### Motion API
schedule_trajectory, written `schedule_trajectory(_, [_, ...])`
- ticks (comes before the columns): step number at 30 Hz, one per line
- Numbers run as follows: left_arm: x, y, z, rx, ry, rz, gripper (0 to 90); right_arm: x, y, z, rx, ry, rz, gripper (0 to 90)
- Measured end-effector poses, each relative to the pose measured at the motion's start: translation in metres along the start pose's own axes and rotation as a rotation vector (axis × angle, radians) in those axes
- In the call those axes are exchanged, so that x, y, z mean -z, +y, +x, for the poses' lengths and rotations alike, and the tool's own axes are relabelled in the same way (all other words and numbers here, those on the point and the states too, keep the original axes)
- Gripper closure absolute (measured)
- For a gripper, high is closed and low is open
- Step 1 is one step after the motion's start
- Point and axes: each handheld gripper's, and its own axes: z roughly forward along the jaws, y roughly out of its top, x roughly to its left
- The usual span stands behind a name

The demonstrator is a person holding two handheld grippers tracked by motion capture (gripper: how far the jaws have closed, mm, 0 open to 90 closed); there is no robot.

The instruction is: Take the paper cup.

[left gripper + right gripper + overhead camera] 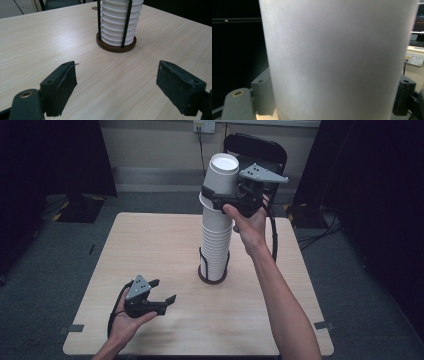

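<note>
Top cup (223, 174) is pinched by right tongs (218, 199), left tongs (162, 297) spread idle; stack (216, 245) could be toppled if tilted.

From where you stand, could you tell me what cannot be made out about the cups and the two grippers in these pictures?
- Top cup: in the right gripper view its wall blocks the stack below; rim and base are cut off.
- Stack of cups: in the left gripper view the upper edge cuts it off.
- Right gripper: the cup hides its far jaw in the high view.
- Left gripper: open, nothing between its jaws.
</note>
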Motion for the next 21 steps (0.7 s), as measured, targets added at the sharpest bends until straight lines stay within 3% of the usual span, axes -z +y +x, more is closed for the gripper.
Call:
schedule_trajectory(14, [0.0, 0.0, 0.001, -0.002, 0.004, 0.005, 16.3, 0.007, 0.015, -0.003, -0.029, -0.008, -0.09, 16.6])
schedule_trajectory(21, [0.0, 0.0, 0.0, -0.017, 0.003, 0.001, 17.8, 0.015, 0.02, -0.009, -0.036, -0.034, -0.102, 16.6])
